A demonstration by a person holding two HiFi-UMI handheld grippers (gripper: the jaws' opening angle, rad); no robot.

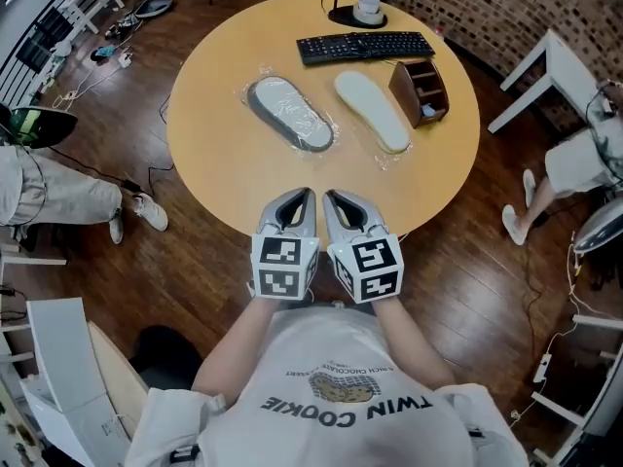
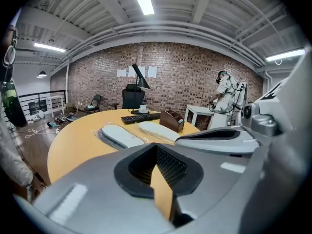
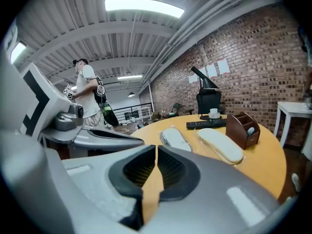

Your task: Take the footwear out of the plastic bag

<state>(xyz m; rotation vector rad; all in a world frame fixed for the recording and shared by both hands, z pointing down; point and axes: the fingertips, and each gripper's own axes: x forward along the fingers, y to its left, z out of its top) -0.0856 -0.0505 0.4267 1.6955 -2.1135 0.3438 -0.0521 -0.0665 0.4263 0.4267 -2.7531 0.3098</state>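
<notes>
Round tan table [image 1: 214, 154] bears two flat, plastic-wrapped slippers [image 1: 289, 112]; left claw [image 1: 308, 194] and right claw [image 1: 329, 195] pinched together, empty.

Grey slipper [image 1: 290, 113] bagged, cream slipper [image 1: 372, 110] seemingly bagged

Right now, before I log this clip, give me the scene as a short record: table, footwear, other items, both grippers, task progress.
table: round table, tan top
footwear: gray slipper and cream slipper, side by side mid-table, each in a clear bag
other items: keyboard at the far side; organizer just right of the cream slipper
left gripper: shut, empty, at the near edge
right gripper: shut, empty, close beside the left
task progress: not begun; both slippers bagged, untouched
</notes>
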